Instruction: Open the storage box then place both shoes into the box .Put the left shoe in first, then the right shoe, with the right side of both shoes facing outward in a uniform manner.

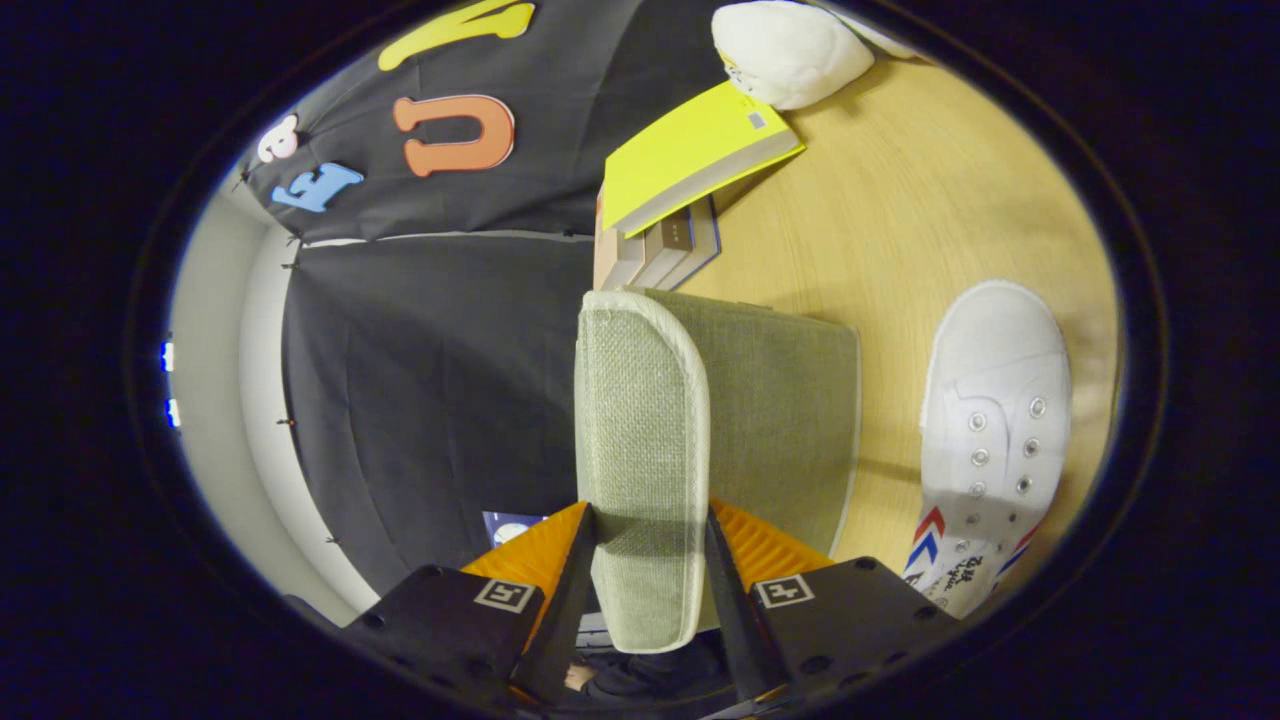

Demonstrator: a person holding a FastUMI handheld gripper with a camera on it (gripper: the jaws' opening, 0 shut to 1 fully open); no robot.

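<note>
Already clamped from both sides, the fabric lid of the storage box sits between the gripper fingers, raised on edge above the wooden table. The woven flap looks light and fairly stiff with a piped rim, so a hold on its free edge, as here, seems the sound place. A white canvas shoe lies on the table just beside the box; it appears soft and light, best taken by the collar. Stacked books lie beyond.
</note>
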